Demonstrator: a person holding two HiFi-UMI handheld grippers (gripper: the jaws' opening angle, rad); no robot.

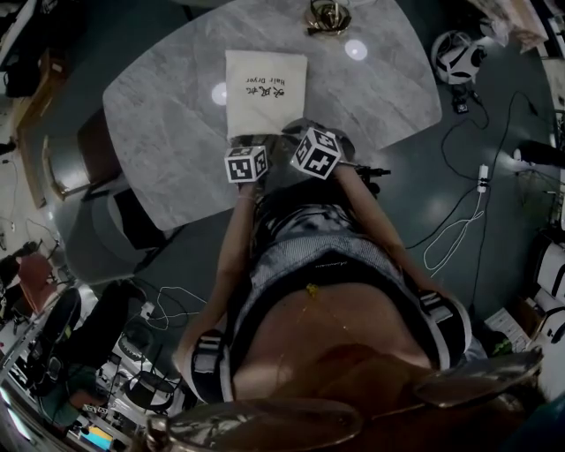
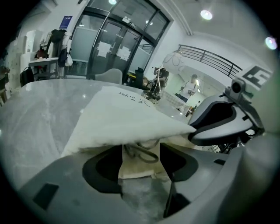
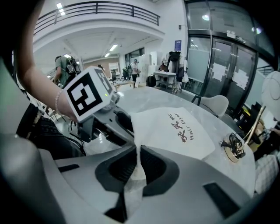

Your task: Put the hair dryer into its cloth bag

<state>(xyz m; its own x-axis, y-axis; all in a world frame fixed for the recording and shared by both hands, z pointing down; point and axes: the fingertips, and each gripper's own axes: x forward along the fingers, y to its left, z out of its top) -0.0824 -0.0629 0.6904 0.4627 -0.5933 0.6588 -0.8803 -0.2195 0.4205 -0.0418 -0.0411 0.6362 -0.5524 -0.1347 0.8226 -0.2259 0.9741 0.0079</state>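
Status: cloth bag (image 1: 265, 93) at near edge of counter (image 1: 177, 115), right gripper (image 3: 134, 164) pinching its cloth, left gripper (image 2: 141, 166) open around the drawstring (image 2: 142, 153); dryer unseen, possibly already inside.

Marble table (image 1: 159, 115) w/ cloth bag (image 1: 265, 88); ornament (image 1: 328, 16).

Looked like an open-plan lab or office hall, not a home. Grey floor had loose cables (image 1: 455, 225) trailing at 3 o'clock of the marble table (image 1: 177, 115) and piled gear (image 1: 79, 353) at 7 o'clock. Gripper views showed a mezzanine railing (image 3: 100, 8) overhead, tall glass doors (image 2: 109, 48) with notices stuck on, recessed ceiling lights (image 2: 206, 14), a white chair (image 3: 214, 105), and people (image 3: 65, 65) standing about in the background
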